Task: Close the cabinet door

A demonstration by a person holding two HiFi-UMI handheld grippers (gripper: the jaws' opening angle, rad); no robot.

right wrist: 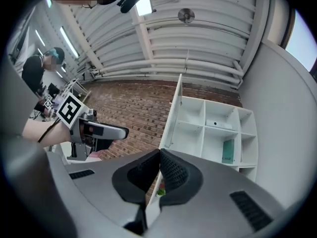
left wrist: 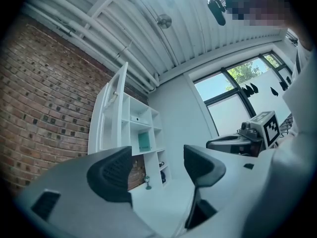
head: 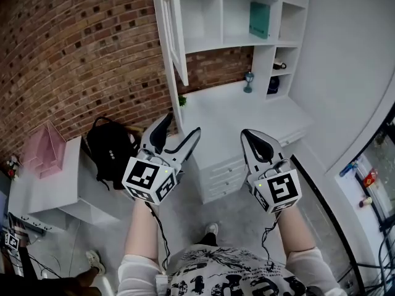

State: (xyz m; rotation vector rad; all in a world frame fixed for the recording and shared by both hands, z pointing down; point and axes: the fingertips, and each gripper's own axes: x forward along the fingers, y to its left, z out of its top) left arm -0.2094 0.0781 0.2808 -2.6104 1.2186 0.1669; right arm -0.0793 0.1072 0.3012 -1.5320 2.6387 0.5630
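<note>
- Head view: a brick wall [head: 74, 48] fills the left and runs behind the furniture.
- White cabinet [head: 203, 17] of open shelves stands against that wall, on the back of the desk [head: 247, 116], ahead of both tongs and above them.
- Door [head: 168, 39] is open. It hangs at the cabinet's left side and stands out toward the person, seen nearly edge-on. The left gripper view shows it at [left wrist: 118, 103] and the right gripper view at [right wrist: 174, 114].
- My judgement is that it is a stiff, framed panel, fairly light, that swings freely on its hinges. It needs a push, not a grip.
- The best contact is the outer face of the frame near the free edge, far from the hinges, where least force turns it. I cannot tell whether the middle is glass, so I would keep off it. A hard shove could slam it.
- Black backpack [head: 111, 153] sits on the floor left of the desk, well apart from the door.
- Left tongs [head: 181, 127] have their jaws spread wide with nothing between them. They are short of the door and touch nothing.
- Right tongs [head: 250, 135] have their jaws pressed together and empty, and they point at the cabinet.
- Teal book [head: 259, 20] stands on a shelf.
</note>
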